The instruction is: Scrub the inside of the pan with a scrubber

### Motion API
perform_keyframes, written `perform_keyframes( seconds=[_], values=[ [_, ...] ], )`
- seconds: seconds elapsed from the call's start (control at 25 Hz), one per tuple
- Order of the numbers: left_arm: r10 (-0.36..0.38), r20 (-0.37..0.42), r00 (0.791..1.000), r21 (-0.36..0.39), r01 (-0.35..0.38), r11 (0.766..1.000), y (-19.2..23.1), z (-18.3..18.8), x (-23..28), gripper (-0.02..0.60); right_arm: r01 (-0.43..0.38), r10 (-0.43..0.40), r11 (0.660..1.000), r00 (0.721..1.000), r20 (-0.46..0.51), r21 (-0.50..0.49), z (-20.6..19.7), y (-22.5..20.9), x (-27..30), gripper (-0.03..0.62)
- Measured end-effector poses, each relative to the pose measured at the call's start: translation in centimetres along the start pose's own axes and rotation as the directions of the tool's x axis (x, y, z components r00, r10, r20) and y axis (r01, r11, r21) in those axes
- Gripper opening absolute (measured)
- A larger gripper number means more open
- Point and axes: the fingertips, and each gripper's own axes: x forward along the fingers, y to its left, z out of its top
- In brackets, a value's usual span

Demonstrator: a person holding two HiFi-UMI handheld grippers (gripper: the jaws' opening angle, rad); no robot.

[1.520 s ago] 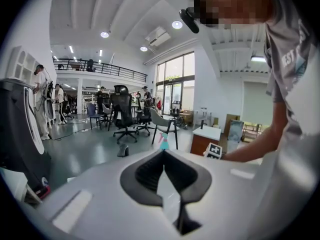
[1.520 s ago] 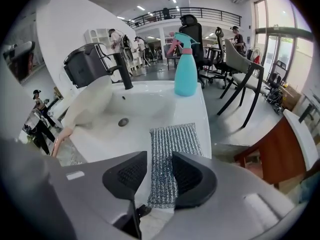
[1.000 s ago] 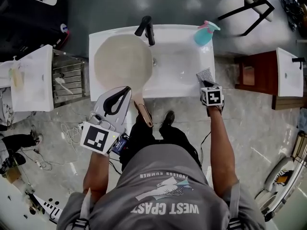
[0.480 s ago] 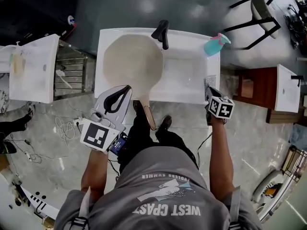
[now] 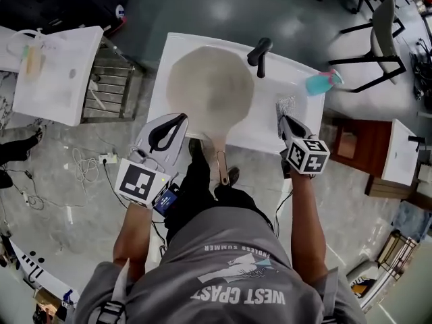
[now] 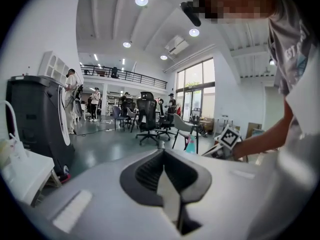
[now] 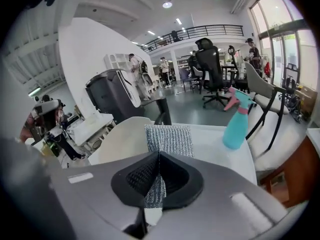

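Note:
A beige round pan (image 5: 210, 90) lies in the left half of the white sink (image 5: 297, 123), its handle (image 5: 221, 169) sticking out over the front edge toward the person. My right gripper (image 5: 284, 119) hovers over the sink's front right part, shut on a silver mesh scrubber (image 5: 285, 106). In the right gripper view the scrubber (image 7: 168, 140) stands up from between the closed jaws of that gripper (image 7: 159, 159), with the pan (image 7: 121, 141) to its left. My left gripper (image 5: 171, 123) is held below the sink's front left edge, left of the handle, shut and empty (image 6: 163, 157).
A black faucet (image 5: 260, 51) rises at the back of the sink beside the pan. A teal spray bottle (image 5: 320, 83) stands on the back right corner. A metal rack (image 5: 111, 86) and a white counter (image 5: 57, 73) are to the left, a chair (image 5: 378, 25) far right.
The head view has swung, so the sink now sits tilted and further right. The right gripper keeps the scrubber near the sink's front right corner. The left gripper has hardly moved.

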Motion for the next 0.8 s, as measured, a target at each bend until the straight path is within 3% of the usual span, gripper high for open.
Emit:
perform_keyframes(
  seconds=[0.36,0.8],
  values=[
    [0.084,0.002,0.996,-0.053,-0.084,0.995,5.6,-3.0,-4.4,0.002,-0.138,0.134,0.98,0.99,-0.032,-0.144,4.5,11.3,7.8,0.014],
    [0.177,-0.023,0.984,-0.092,-0.178,0.98,12.2,-5.9,-10.1,0.002,-0.155,0.127,0.968,0.981,-0.146,-0.199,5.2,18.8,19.2,0.015]
  ],
)
